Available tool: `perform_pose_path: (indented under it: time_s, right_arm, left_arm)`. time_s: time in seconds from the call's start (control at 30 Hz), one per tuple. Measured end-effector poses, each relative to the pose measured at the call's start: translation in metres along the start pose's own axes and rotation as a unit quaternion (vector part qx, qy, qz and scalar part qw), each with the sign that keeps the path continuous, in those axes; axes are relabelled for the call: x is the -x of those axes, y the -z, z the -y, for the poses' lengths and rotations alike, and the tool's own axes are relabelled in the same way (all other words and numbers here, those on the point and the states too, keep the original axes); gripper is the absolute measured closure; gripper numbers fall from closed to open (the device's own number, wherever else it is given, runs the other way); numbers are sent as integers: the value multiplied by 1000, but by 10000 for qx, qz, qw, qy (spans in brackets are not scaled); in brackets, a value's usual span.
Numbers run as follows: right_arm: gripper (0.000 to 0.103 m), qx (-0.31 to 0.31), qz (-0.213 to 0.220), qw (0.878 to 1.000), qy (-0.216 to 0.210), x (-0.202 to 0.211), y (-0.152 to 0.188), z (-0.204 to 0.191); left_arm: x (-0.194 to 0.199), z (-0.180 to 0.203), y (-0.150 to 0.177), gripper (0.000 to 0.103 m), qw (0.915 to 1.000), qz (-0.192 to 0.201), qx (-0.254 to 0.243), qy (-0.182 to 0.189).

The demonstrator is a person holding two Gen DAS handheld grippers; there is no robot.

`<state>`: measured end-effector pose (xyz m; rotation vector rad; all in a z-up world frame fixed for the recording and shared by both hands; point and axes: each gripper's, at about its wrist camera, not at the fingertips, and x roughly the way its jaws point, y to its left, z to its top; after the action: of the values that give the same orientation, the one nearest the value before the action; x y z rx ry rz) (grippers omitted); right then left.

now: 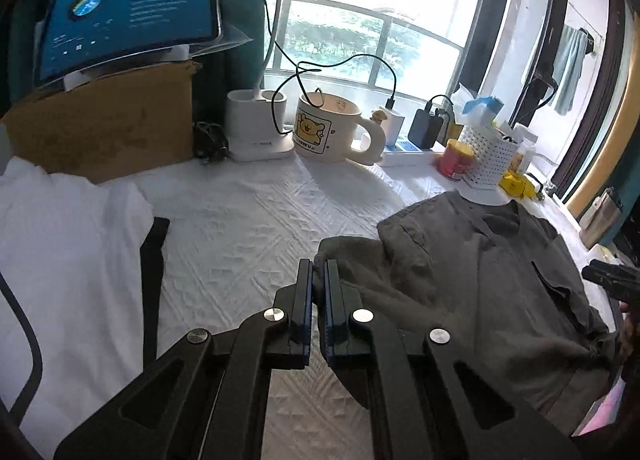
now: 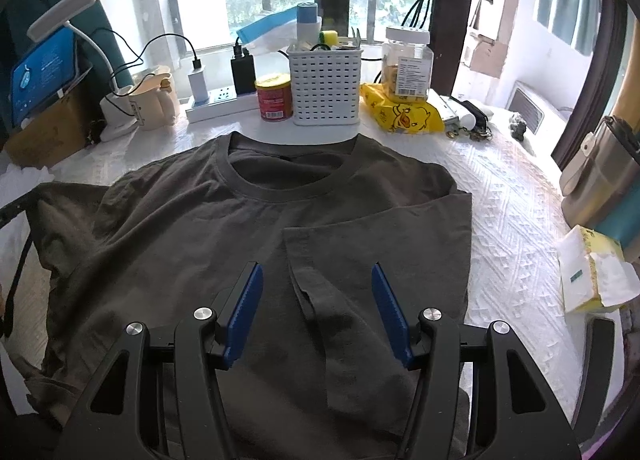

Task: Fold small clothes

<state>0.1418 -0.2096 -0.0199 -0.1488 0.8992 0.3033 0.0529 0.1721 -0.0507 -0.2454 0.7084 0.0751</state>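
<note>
At lower centre of the left wrist view, the left gripper [image 1: 318, 292] is clamped on the edge of a dark grey T-shirt [image 1: 480, 280], a bunched fold of fabric pinched between its blue pads. From there the shirt spreads to the right across the white quilted surface [image 1: 240, 220]. Seen from the right wrist, the right gripper [image 2: 318, 300] stands wide and holds nothing, low in the frame over the shirt's middle, where the right sleeve [image 2: 380, 236] already lies folded inward. The collar [image 2: 288, 188] points toward a white basket [image 2: 326, 88] in the upper centre. A folded white garment [image 1: 68, 260] sits at left in the left wrist view. To fold well, the pinched left edge should likely be carried across level and taut, laid over the midline to mirror the right side, then released without dragging the layers beneath.
</note>
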Motion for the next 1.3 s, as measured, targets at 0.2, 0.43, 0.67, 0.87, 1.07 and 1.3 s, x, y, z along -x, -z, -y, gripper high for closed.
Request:
perform_pose_path:
  time_s: [0.2, 0.43, 0.67, 0.87, 1.07, 1.3]
  right_arm:
    - [43, -65, 67, 9999, -54, 3, 3, 5]
    - [43, -220, 146, 9996, -118, 9, 9, 19]
    - [43, -500, 219, 9985, -108, 17, 18, 45]
    - [43, -719, 182, 9972, -35, 21, 26, 62]
    - [43, -769, 150, 9969, -87, 21, 31, 63]
    - [43, -639, 159, 9977, -181, 22, 28, 49]
  left_arm:
    - [24, 28, -11, 99, 9987, 200, -44, 477]
    - [27, 97, -27, 99, 9926, 274, -803, 867]
    - [-15, 153, -18, 99, 9866, -267, -1210, 1065]
    - [-35, 177, 2, 63, 9804, -920, -882, 1504]
    - [-7, 183, 11, 41, 9749, -889, -1046, 1751]
    - [-2, 120, 14, 27, 9903, -723, -752, 916]
